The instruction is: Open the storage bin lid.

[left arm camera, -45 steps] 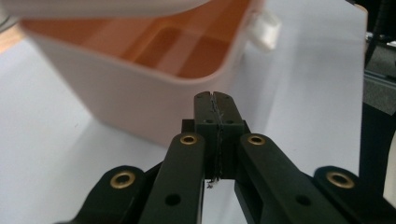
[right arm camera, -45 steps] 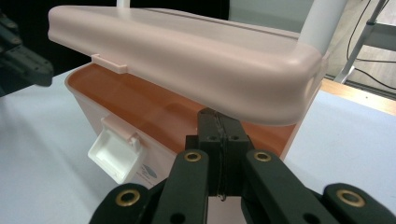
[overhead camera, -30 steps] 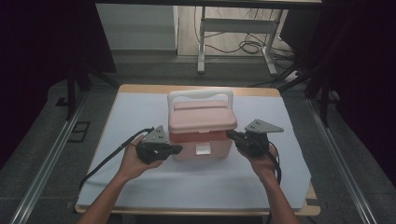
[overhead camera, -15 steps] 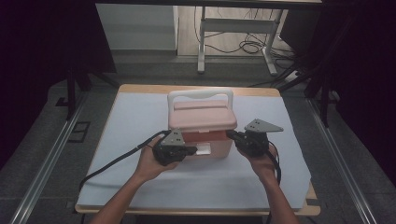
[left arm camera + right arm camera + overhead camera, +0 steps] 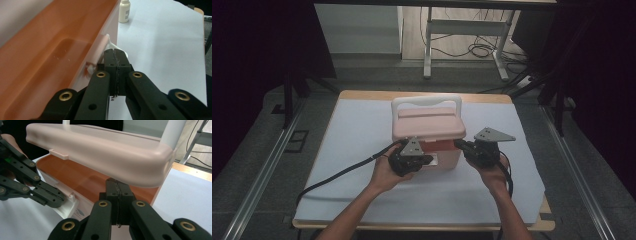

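My left gripper (image 5: pixel 424 161), fingers together, sits at the front latch of the pink box (image 5: pixel 428 129) mid-counter (image 5: pixel 352 130), while my right gripper (image 5: pixel 460 145), fingers also together, noses under its lid's right corner.

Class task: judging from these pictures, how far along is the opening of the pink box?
Done: the lid already sits raised above the box body. In hand: the right gripper, shut, presses beneath the lid's edge, while the left gripper, shut, sits at the front latch. Left: swinging the lid fully open.
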Demonstrator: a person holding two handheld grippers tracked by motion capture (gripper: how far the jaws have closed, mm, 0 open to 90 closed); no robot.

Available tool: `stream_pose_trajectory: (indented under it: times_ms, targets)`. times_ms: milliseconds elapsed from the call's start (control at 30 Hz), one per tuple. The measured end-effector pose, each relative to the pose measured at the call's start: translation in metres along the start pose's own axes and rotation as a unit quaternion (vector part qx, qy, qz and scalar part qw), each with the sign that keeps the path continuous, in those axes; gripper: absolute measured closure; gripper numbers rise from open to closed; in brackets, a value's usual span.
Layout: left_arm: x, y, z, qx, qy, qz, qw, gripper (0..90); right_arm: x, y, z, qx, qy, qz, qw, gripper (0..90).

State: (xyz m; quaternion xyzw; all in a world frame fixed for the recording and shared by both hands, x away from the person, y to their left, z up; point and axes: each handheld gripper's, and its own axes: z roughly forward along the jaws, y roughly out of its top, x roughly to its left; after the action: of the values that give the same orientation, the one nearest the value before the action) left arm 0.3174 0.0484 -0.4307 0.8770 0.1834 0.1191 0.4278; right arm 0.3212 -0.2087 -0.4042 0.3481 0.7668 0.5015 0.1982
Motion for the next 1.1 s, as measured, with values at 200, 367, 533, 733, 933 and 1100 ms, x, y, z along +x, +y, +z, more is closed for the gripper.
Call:
stream_pose_trajectory:
  times_ms: [200,367,533,733,933,1100]
  targets:
    - [0.001,0.000,-0.001,0.005,-0.001,0.003,1.0000,90.0,0.000,0.002,0.000,-0.001,0.000,-0.001,1.0000,89.8]
    - [0.001,0.000,-0.001,0.006,0.001,0.006,1.0000,90.0,0.001,0.005,-0.001,-0.003,-0.001,-0.002,1.0000,89.8]
    - [0.001,-0.001,-0.002,0.008,0.001,0.011,0.9999,90.0,0.001,0.008,-0.001,-0.004,-0.003,-0.005,1.0000,89.7]
    - [0.001,-0.001,-0.003,0.010,0.002,0.012,0.9999,90.0,0.001,0.016,-0.004,-0.007,-0.006,-0.011,0.9999,89.5]
    - [0.002,-0.002,-0.003,0.006,-0.003,0.010,0.9999,90.0,0.000,0.026,-0.004,-0.007,-0.011,-0.017,0.9998,89.4]
    - [0.003,-0.002,-0.004,0.008,-0.004,0.012,0.9999,90.0,-0.002,0.037,-0.004,-0.006,-0.016,-0.022,0.9996,89.4]
